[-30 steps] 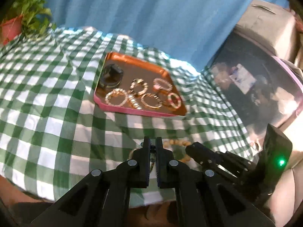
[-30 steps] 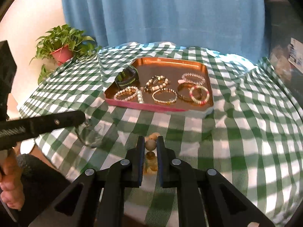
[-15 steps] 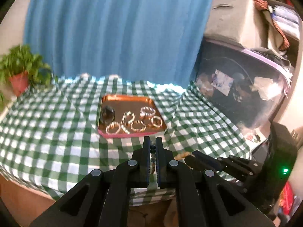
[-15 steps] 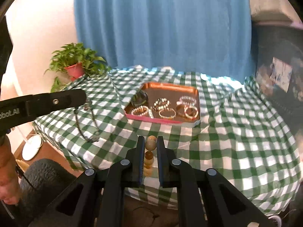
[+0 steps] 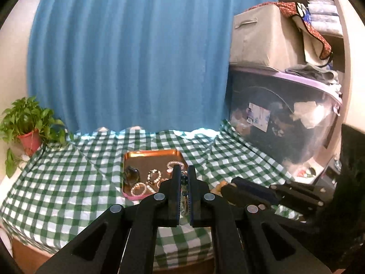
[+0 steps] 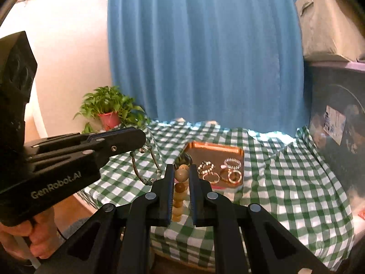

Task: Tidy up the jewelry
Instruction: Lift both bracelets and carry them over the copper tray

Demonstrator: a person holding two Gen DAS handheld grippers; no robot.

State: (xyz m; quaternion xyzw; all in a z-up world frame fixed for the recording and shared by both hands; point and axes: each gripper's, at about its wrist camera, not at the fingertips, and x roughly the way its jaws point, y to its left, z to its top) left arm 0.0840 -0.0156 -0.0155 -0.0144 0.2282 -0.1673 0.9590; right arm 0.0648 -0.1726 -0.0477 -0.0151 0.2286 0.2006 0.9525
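Observation:
My left gripper (image 5: 183, 170) is shut on a thin dark beaded necklace (image 5: 183, 180). In the right wrist view the necklace (image 6: 147, 181) hangs as a loop below the left gripper (image 6: 142, 138), high over the table's left side. My right gripper (image 6: 181, 169) is shut on a strand of round wooden beads (image 6: 181, 175), which dangles straight down between its fingers. Both grippers are held well above and in front of the orange tray (image 6: 212, 153), also seen from the left wrist (image 5: 150, 159). Several bracelets (image 6: 232, 163) lie in the tray.
A green-and-white checked cloth (image 5: 68, 182) covers the table. A potted plant (image 6: 109, 116) stands at the back left, before a blue curtain (image 5: 136, 57). A dark storage bin (image 5: 285, 123) with a box on top stands to the right. A hand (image 6: 38, 244) grips the left tool.
Both grippers have risen and pulled back from the table, each carrying its strand. The tray now looks smaller and farther off. The left gripper has also rolled.

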